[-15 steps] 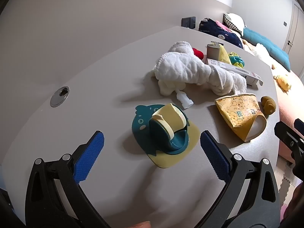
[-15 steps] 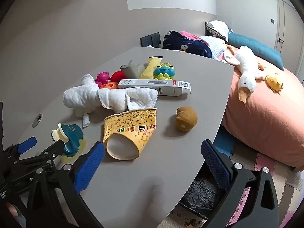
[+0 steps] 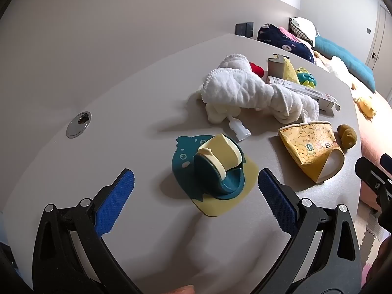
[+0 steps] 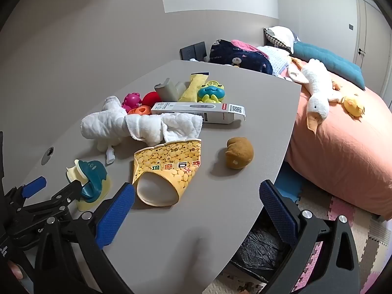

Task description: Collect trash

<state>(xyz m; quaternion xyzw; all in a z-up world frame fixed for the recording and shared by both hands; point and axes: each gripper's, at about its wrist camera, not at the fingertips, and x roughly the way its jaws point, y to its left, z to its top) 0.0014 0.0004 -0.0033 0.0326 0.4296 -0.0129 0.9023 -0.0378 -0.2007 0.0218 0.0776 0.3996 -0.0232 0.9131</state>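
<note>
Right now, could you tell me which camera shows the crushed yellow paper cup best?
The right wrist view: the crushed yellow paper cup lies unobstructed near the frame's centre, its open mouth and printed side facing the camera. The left wrist view shows it off to the right, more obliquely.

Navy blanket [image 4: 235,56]: "rabbit"; white box [image 4: 198,109]: QR code.

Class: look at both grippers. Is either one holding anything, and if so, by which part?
Nothing is held. The left gripper and the right gripper both stand open above the table, with no item touching their pads.
</note>
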